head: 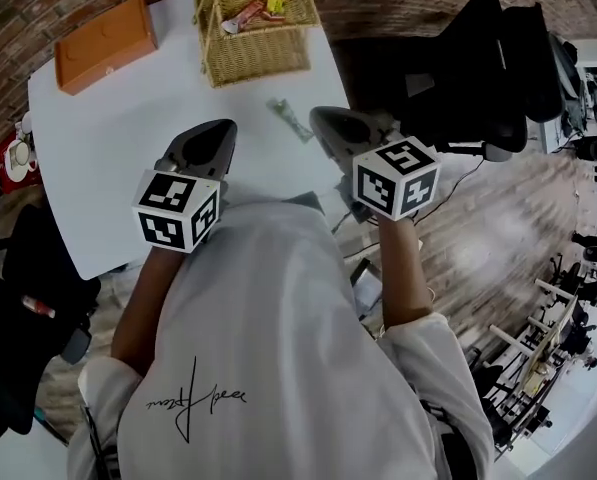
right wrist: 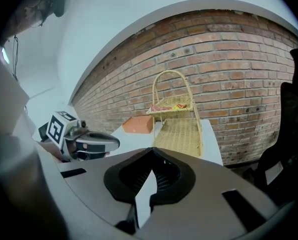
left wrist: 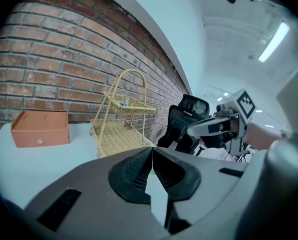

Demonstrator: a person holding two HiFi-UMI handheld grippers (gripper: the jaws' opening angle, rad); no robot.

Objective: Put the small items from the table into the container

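Wicker basket (head: 258, 53) stands far on the table (head: 128, 148), holding snacks (head: 263, 8). One packet (head: 291, 120) lies just left of the right gripper (head: 321, 118), probably its next pick.

Left gripper view: the left gripper (left wrist: 151, 151) is closed and empty.

Right gripper view: jaws together, nothing between.

A red brick wall (head: 48, 8) runs behind the white bench (head: 128, 148), whose far edge stands against it. Above the brick, the wall and ceiling (left wrist: 198, 14) are plain white, with a long light strip (left wrist: 273, 41) glowing. A black office chair (head: 478, 58) stands just beside the bench's right side, on a pale wood-patterned floor (head: 498, 238).
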